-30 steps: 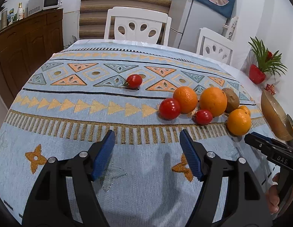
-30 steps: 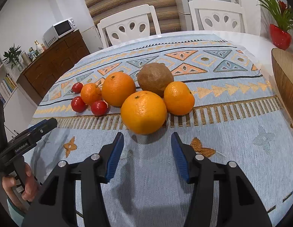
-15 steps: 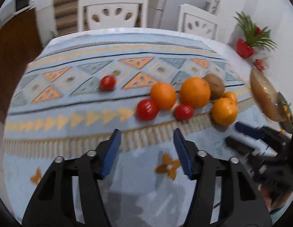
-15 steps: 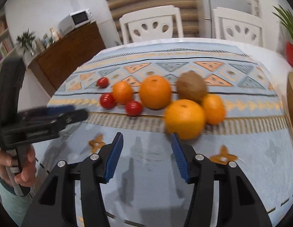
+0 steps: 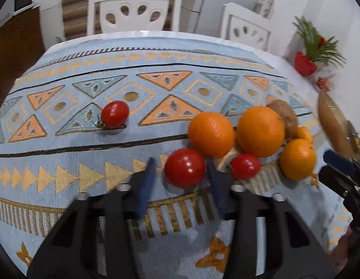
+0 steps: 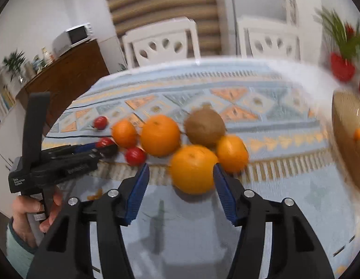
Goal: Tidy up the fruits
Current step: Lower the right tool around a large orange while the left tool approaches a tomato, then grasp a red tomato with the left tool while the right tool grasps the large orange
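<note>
Left tool (image 5: 180, 176): its blue pads are standing wide apart at lower centre of the left wrist view, bracketing a large tomato (image 5: 184, 171) without visibly gripping it.
Right tool (image 6: 181, 181): its jaws are gaping open at lower centre of the right wrist view, flanking the nearest orange (image 6: 192, 168); whether the right pad is touching the fruit, one cannot tell.
Writing: the left tool's body, at the left of the right wrist view, is showing small white print reading "Data Acquisition System"; a second mark along its side is too blurred to read.
Fruit: oranges, a brown kiwi (image 6: 205, 127) and small tomatoes are sitting clustered mid-frame on the patterned worktop (image 5: 63, 162); one tomato (image 5: 115, 114) is lying apart, left of centre.
Bowl (image 6: 347, 125): sitting at the right edge, holding an orange fruit.
Hand (image 6: 33, 211): gripping the left tool's handle, lower left.
</note>
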{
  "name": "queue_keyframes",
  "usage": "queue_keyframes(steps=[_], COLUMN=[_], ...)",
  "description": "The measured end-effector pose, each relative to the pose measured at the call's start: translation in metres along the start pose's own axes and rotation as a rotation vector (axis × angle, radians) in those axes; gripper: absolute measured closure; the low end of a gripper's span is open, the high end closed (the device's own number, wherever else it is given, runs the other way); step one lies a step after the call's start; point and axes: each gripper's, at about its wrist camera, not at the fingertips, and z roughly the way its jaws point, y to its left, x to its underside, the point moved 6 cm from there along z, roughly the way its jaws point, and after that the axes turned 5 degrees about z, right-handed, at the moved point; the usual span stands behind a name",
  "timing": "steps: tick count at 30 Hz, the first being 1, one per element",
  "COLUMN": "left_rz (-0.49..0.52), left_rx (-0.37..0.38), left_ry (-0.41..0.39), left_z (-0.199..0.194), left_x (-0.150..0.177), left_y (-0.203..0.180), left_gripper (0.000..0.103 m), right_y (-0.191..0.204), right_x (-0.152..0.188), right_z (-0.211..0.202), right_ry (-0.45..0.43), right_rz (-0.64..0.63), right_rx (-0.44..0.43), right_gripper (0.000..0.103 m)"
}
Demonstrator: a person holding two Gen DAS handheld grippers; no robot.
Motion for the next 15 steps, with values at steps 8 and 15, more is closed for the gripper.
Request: queue_keyframes(steps=[8, 15], left_rz=[-0.008, 0.026], left_rx=[-0.029, -0.059], left_ry=[-0.022, -0.028], left_z=[-0.004, -0.003], left_x=[0.001, 0.003], left_y=[0.002, -0.003], left_gripper=[0.071, 0.071], right_y=[-0.01, -0.008], right_x=[-0.003, -0.003], right_z=[0.029, 0.043], right_ry=[0.066, 0.084], right_rz=[0.072, 0.096], right_rx=[0.043, 0.046], right_gripper=[0.046, 0.045])
